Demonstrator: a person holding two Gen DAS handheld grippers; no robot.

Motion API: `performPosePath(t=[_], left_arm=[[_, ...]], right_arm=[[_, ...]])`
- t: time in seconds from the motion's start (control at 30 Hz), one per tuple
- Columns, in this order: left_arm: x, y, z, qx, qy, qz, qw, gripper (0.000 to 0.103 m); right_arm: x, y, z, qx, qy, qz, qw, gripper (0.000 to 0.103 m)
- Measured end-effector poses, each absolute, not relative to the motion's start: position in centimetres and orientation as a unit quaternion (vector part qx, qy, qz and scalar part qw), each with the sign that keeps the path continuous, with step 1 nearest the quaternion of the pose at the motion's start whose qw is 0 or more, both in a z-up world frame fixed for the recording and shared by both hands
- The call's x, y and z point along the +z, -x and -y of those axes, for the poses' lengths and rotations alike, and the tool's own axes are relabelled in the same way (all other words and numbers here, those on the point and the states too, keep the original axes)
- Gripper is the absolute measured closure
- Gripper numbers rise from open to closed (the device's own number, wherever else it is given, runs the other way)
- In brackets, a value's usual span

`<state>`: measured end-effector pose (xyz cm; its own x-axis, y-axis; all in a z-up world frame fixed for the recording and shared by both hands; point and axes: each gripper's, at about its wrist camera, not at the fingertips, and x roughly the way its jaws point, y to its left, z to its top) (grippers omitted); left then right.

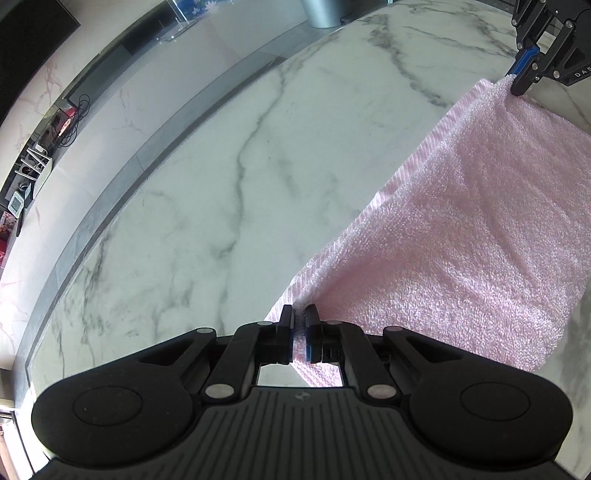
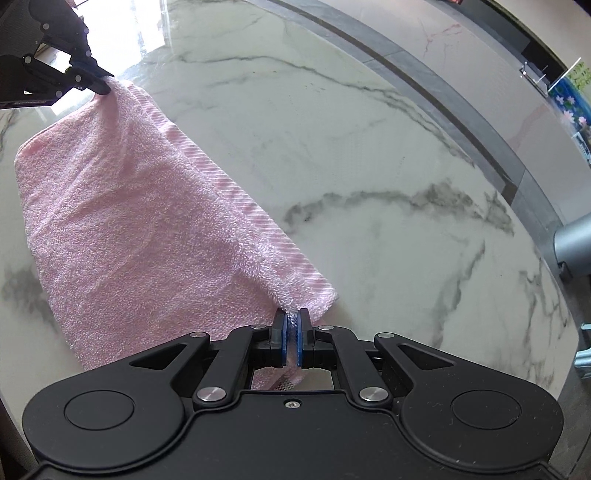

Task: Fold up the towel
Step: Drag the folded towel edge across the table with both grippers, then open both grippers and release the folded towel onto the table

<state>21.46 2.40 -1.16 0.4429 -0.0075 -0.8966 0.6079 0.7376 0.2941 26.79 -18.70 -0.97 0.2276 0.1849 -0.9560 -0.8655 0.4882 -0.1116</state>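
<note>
Spreading across both views is a white marble table (image 1: 229,155) with grey veins and a grey band along its far curved edge. Over it hangs the pink towel (image 1: 480,221), doubled so that a terry layer lies above a ribbed border strip, which runs along the fold's outer side. It stretches between the two tools, its body sagging toward the tabletop; whether the low part touches the marble cannot be told.

At the near bottom of the left wrist view, the left gripper (image 1: 300,325) has its jaws pinched together on one corner of the towel, cloth squeezed between the pads. At the far right of that view, the right gripper (image 1: 522,86) clamps the other corner in the same way.

A grey cylindrical bin (image 1: 321,13) stands on the floor beyond the table's far edge.
</note>
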Motion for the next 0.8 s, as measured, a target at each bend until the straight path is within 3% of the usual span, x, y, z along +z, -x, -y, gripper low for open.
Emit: performPosePath(t=[0.5,0.57,0.6,0.67,0.8], left_arm=[[-1.7,-20.7,-2.2,-0.158,-0.286,-0.486,0.811,0.097],[-1.5,-20.6,-2.1,-0.149,-0.284,-0.487,0.813,0.09],[-1.4,-20.6,-2.1,-0.142,-0.282,-0.488,0.814,0.086],[-0.5,-20.3,-2.4,-0.118,-0.278,-0.479,0.824,0.067],[1.2,-19.3,-2.8,-0.091,-0.265,-0.467,0.839,0.061]], right_arm=[[-1.9,-25.1,19.4,0.351,0.316,-0.5,0.726,0.095],[-1.7,-24.6,19.6,0.345,0.312,-0.5,0.731,0.09],[-1.4,-24.4,19.8,0.34,0.31,-0.498,0.735,0.083],[-0.8,-23.7,20.1,0.331,0.306,-0.493,0.744,0.07],[1.1,-22.3,21.4,0.318,0.285,-0.478,0.767,0.065]])
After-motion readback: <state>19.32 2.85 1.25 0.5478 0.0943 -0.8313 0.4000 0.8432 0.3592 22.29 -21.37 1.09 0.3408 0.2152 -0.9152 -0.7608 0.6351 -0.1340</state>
